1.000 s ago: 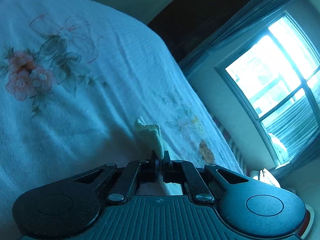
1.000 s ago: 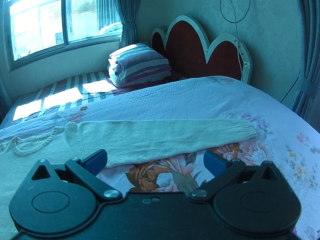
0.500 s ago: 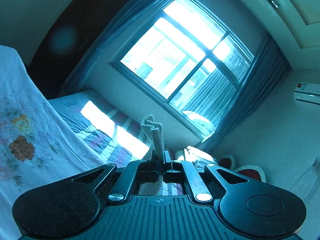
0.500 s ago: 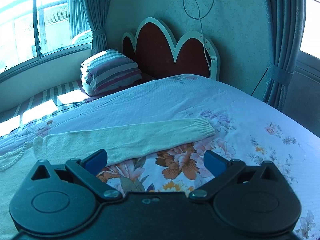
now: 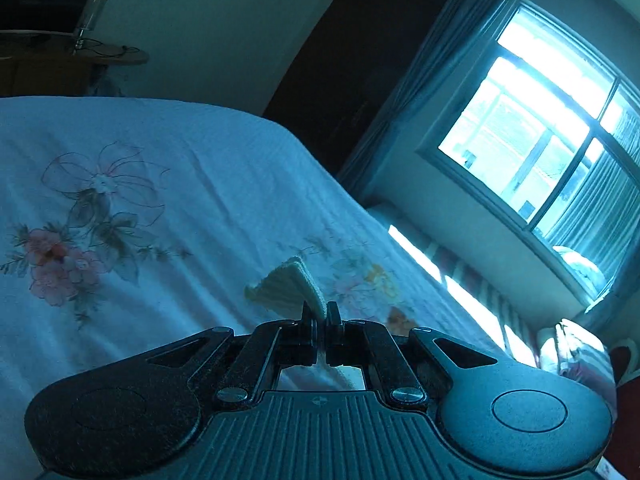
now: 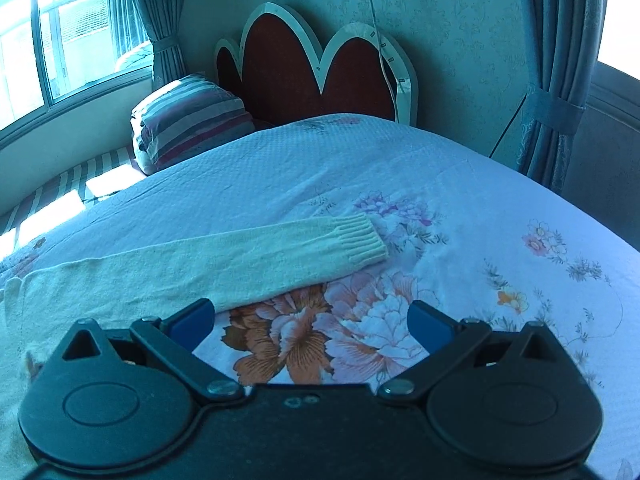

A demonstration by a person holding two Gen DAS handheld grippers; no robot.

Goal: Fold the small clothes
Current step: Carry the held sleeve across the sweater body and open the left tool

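A cream knitted sweater lies on the floral bedspread [image 6: 460,168]. In the right wrist view one sleeve [image 6: 224,264] stretches flat from the left to its ribbed cuff [image 6: 360,240] near the middle. My right gripper [image 6: 310,326] stands open just short of that sleeve, nothing between its blue pads [image 6: 192,322]. In the left wrist view my left gripper [image 5: 320,316] is shut on a ribbed cuff of the sweater [image 5: 288,290], which sticks up past the fingertips above the bedspread [image 5: 160,200].
A folded striped quilt [image 6: 192,120] rests by the red headboard [image 6: 312,68]. A window [image 5: 532,148] with curtains flanks the bed, with a striped mattress strip [image 6: 52,200] under it. A cord [image 6: 380,32] hangs down the wall. A shelf [image 5: 80,56] stands beyond the bed's far edge.
My left gripper swung up towards the window and came back down over the bedspread, still holding the cuff. My right gripper moved along the sleeve towards its cuff.
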